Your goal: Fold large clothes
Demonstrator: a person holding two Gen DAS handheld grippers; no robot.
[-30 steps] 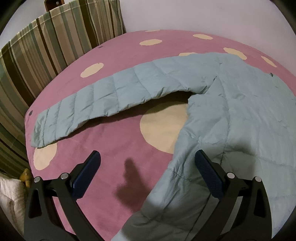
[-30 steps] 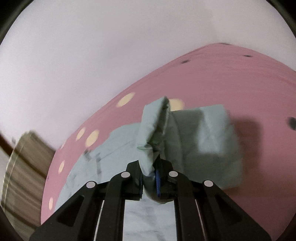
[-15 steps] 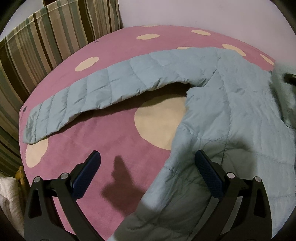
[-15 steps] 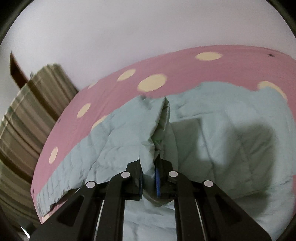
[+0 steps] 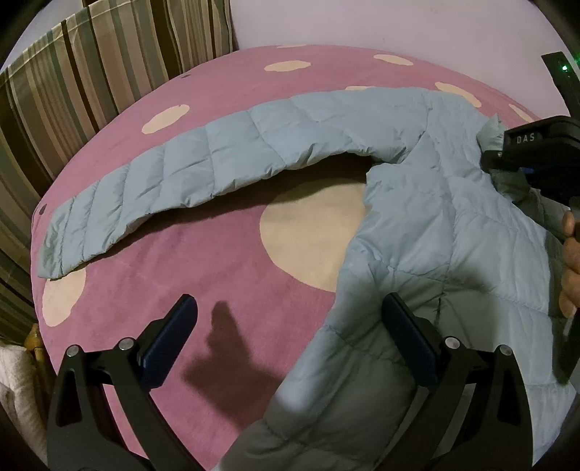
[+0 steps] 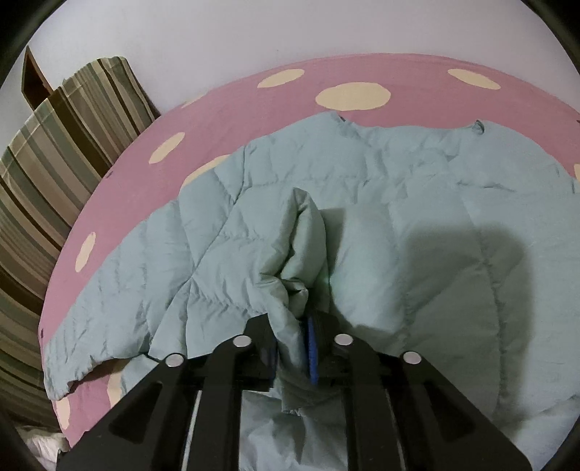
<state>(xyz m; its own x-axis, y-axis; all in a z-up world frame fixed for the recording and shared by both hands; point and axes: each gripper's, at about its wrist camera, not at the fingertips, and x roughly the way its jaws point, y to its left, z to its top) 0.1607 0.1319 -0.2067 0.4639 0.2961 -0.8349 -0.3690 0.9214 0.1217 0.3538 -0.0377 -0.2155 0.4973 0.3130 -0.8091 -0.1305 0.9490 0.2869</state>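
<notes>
A light blue quilted jacket (image 5: 435,224) lies spread on a pink bed cover (image 5: 163,275) with cream dots. One long sleeve (image 5: 217,159) stretches out to the left. My left gripper (image 5: 288,304) hovers open over the jacket's near edge with nothing between its fingers. My right gripper (image 6: 293,326) is low over the jacket's body (image 6: 417,203). Its jaws are opening, and a bunched fold of the jacket (image 6: 301,235) still fills the gap and touches the pads. The left wrist view shows the right gripper (image 5: 507,152) at the right edge, with a person's hand (image 5: 571,261) behind it.
A striped pillow (image 5: 90,72) stands at the bed's far left, against a pale wall (image 6: 253,32). White cloth (image 5: 14,380) lies beyond the cover's left edge. The cover falls away at the near left edge (image 5: 40,290).
The right gripper swung across and down over the jacket's body, carrying the fold with it, and its jaws have parted a little. It now shows in the left wrist view. The left gripper stayed put.
</notes>
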